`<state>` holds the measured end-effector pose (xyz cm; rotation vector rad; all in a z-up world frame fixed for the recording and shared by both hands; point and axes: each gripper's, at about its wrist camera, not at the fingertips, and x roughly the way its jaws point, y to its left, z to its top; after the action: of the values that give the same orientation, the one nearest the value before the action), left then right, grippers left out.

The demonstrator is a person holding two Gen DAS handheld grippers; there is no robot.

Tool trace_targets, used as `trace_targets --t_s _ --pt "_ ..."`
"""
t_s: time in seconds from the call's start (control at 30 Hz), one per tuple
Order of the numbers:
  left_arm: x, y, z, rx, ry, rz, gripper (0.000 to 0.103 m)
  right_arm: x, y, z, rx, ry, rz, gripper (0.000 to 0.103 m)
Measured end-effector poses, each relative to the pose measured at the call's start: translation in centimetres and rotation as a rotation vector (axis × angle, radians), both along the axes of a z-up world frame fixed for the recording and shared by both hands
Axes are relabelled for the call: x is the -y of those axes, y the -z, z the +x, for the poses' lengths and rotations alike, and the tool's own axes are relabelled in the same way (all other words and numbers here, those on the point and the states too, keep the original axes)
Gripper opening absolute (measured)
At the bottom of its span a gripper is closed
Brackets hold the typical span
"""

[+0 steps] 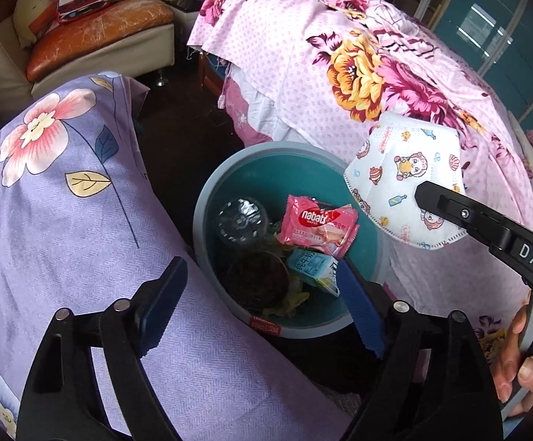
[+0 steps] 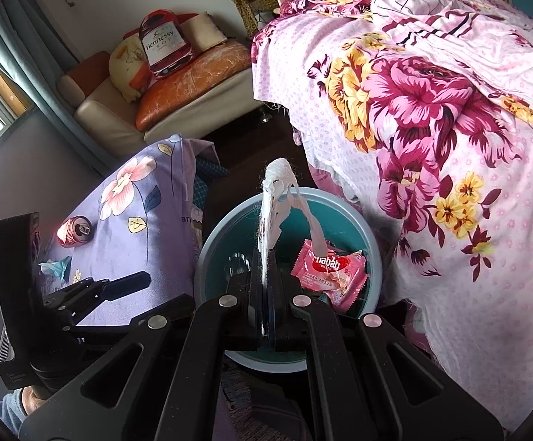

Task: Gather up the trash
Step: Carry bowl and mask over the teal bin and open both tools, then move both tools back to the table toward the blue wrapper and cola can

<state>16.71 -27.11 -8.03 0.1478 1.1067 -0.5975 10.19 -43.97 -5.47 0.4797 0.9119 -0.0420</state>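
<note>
Right now the right claw [image 2: 266, 286] is pressed together, pinching a white face mask [image 1: 406, 180] by one edge. The mask hangs over the right side of the teal bin [image 1: 226, 180], so the bin lies straight below and a bit to the left of it. I think letting go would drop it in, or very close to the rim. From the right wrist view the mask stands on its thin edge, long way pointing up and away from the claw. It is folded, white, with little cartoon pictures on it, and its ear loops dangle down.

The left claw [image 1: 255, 305] is spread wide and holds nothing. It sits above the near side of the bin, beside the purple flowered cloth [image 1: 64, 220].

Inside the bin lie a pink wafer wrapper [image 1: 317, 224], a small blue carton [image 1: 312, 270] and what looks like a clear plastic bottle [image 1: 242, 220], though it is dark down there.

A red can [image 2: 73, 231] is on the purple cloth, closer to the left claw
</note>
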Motion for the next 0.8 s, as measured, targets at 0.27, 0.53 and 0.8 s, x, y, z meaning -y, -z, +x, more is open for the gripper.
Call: trace_targets --t_s 0.27,0.53,0.8 --pt "-2.9 -0.7 0.3 -0.008 -0.044 -0.045 0.088 -1.0 0.6 1.0 -0.06 -0.01 -0.003 0.007" --pt "-5.4 -0.9 0.6 -0.02 -0.089 -0.078 0.088 -2.0 0.2 0.8 -0.06 0.008 -0.035 0.048" --pt "-8.3 -1.6 0.1 -0.02 -0.128 -0.107 0.092 -3.6 -1.1 1.1 -0.084 -0.008 -0.055 0.075"
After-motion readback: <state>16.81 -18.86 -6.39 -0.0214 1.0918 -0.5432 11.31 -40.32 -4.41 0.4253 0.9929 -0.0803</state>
